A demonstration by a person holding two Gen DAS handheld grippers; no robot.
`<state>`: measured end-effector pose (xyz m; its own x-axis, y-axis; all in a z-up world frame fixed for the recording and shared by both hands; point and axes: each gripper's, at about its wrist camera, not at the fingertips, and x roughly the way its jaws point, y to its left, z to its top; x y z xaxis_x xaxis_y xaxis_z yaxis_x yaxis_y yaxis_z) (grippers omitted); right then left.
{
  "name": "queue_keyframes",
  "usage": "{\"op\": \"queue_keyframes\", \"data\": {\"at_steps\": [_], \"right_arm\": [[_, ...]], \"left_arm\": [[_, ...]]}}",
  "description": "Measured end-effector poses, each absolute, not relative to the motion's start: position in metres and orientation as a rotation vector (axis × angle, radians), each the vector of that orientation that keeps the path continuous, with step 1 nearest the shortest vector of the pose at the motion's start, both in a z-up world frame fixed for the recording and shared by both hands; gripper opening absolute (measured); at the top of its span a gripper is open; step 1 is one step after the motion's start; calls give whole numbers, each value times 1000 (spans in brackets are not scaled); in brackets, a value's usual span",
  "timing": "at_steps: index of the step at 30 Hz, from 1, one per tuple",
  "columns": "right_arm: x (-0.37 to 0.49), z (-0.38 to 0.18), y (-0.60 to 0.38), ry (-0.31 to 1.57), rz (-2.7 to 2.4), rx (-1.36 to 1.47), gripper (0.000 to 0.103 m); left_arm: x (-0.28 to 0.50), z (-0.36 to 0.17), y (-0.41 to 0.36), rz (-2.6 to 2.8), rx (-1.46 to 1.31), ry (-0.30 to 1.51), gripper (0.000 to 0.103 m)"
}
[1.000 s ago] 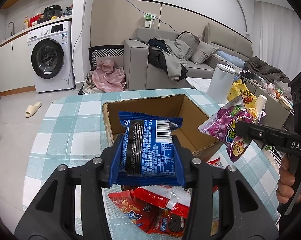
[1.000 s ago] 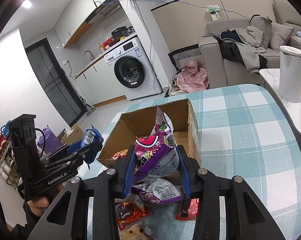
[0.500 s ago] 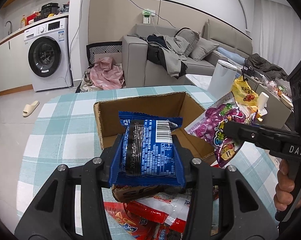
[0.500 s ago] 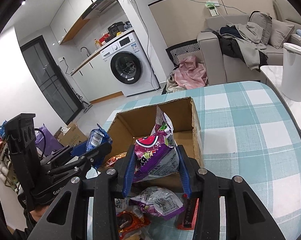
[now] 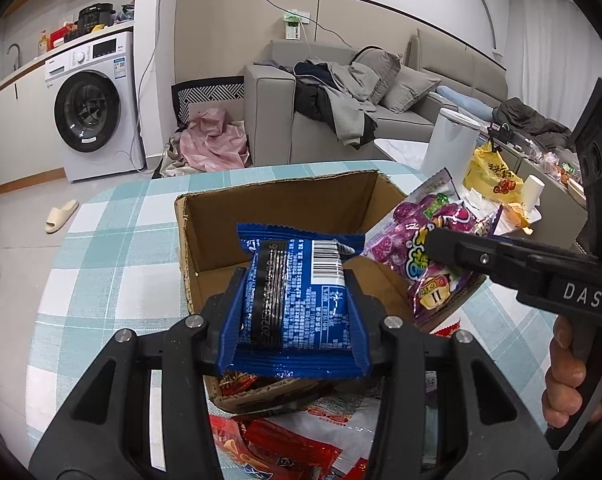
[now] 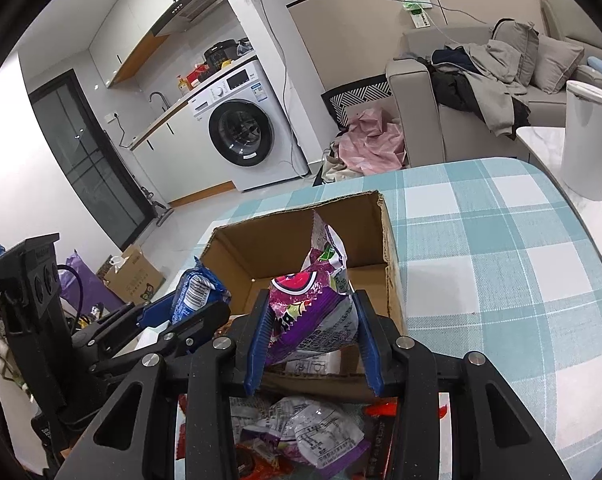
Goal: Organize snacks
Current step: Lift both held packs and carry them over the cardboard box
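An open cardboard box [image 5: 285, 204] [image 6: 389, 248] stands on the checked table. My left gripper [image 5: 293, 312] is shut on a blue snack packet [image 5: 297, 288] and holds it over the box's near edge; the packet also shows in the right wrist view [image 6: 197, 288]. My right gripper [image 6: 313, 328] is shut on a purple candy bag [image 6: 317, 312] above the box's near right side; the bag also shows in the left wrist view [image 5: 425, 248]. A red packet [image 5: 237, 384] lies inside the box at the near wall.
Loose snack packets lie on the table in front of the box, red ones [image 5: 277, 448] and a purple-and-silver one [image 6: 305, 432]. The blue-and-white checked tablecloth [image 6: 501, 264] spreads right of the box. A white bin [image 6: 585, 140] stands beyond the table's right edge.
Both grippers have moved forward over the box with their packets; the box now sits closer and under the fingers. Neither grip has changed.
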<state>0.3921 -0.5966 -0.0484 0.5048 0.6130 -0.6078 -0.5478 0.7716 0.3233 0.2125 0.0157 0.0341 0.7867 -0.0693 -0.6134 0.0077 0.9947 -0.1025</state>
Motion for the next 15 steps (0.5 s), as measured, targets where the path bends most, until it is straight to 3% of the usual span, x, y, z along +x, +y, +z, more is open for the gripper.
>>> {"op": "queue_keyframes", "data": {"at_steps": [15], "right_arm": [[396, -64, -589, 803, 708, 21, 40]], "left_arm": [[215, 15, 20, -33, -54, 668, 42]]}}
